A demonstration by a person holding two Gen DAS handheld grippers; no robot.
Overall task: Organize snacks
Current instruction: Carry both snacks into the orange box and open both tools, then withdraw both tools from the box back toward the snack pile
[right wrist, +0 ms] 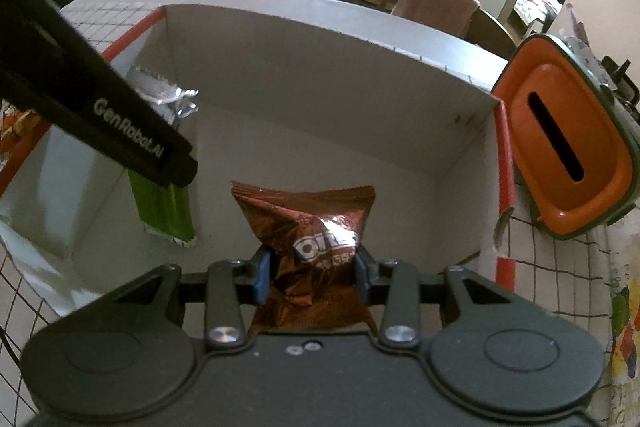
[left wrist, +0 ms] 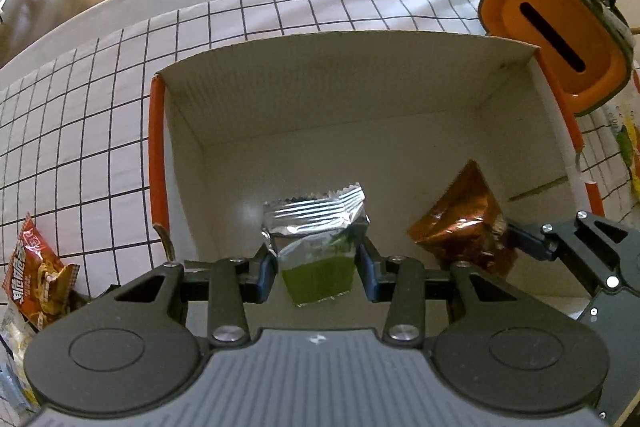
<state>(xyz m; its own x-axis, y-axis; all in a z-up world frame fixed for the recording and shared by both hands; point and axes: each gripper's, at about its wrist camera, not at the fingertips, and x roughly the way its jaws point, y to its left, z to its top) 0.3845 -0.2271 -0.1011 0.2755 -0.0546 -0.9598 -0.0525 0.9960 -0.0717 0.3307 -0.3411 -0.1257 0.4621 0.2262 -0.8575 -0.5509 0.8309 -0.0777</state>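
My left hand-held gripper (left wrist: 316,269) is clamped on a green and silver snack packet (left wrist: 316,247), its blue pads (left wrist: 266,273) pressing the packet's sides. I hold it over the open white cardboard box (left wrist: 320,75), toward the near left part of the opening. My right hand-held gripper (right wrist: 308,277) is closed on a brown Oreo packet (right wrist: 308,227), which hangs over the box's near right part. In the left wrist view the two packets sit side by side and apart, with bare box floor showing between them and a wide stretch of bare floor beyond, up to the far wall.

The box's side rims are edged in orange tape (left wrist: 157,155). An orange tissue holder (left wrist: 560,27) with a dark slot stands just beside the box's far right corner, crowding that edge. The box rests on a grid-patterned cloth (left wrist: 80,131) over the tabletop. More snack bags (left wrist: 38,275) lie on the cloth outside the box's left wall, near its front corner.
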